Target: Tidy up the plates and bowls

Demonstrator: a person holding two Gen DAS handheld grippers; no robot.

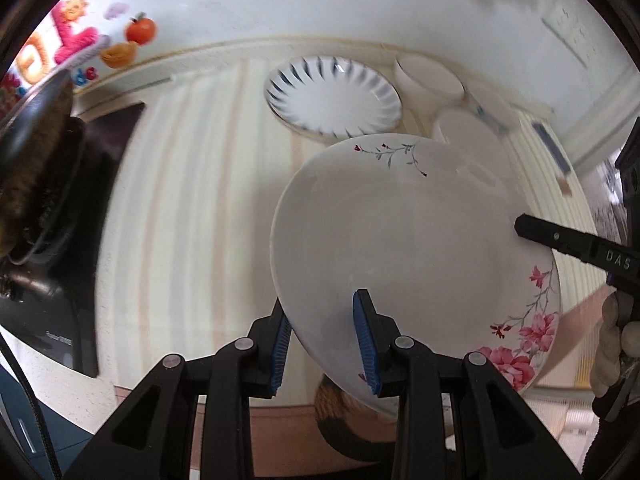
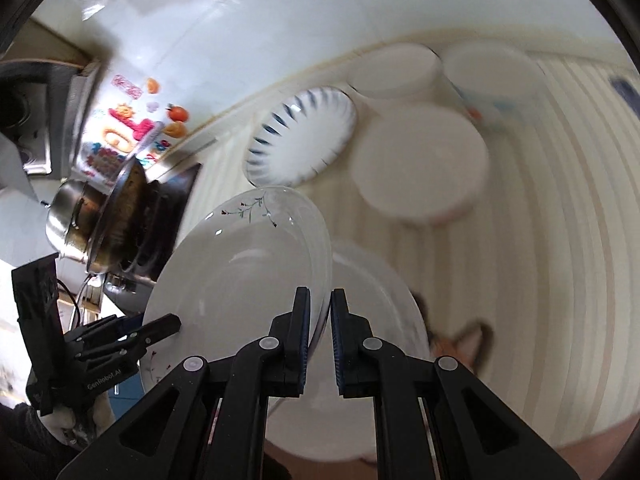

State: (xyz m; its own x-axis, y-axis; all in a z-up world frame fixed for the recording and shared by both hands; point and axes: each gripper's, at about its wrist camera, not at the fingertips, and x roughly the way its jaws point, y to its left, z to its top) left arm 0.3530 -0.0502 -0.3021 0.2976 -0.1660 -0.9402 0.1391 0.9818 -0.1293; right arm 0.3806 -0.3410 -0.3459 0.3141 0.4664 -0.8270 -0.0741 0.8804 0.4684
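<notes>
Hanging tilted in the air above the striped counter (image 1: pixel 180 200), the floral plate (image 1: pixel 400 240) is the centre of everything here, and it is caught from two sides. The left gripper (image 1: pixel 326 344) has its blue pads either side of the plate's near rim, jaws narrowed onto the edge; the right gripper (image 2: pixel 320 340) pinches the opposite rim, its jaws nearly together with the thin edge between them. In the right wrist view a second pale plate (image 2: pixel 372 304) sits directly beneath the floral one, just beyond the right fingers, though blur makes it hard to say whether the two touch.

Ahead of both sets of fingers lies the blue-fluted plate (image 1: pixel 332 96), flat on the counter, and further past it to the right a cluster of white bowls (image 2: pixel 420 160), apparently upturned. Off to the left of the fingers, a steel pot (image 2: pixel 80 208) stands on the dark hob.

My read: this is a carry, heading for a stack. To do it well, both grips should hold steady on the rim and move together so the plate does not twist between them. Level it before lowering, settle it squarely on its target, then release one side at a time. A glazed rim is slippery.
</notes>
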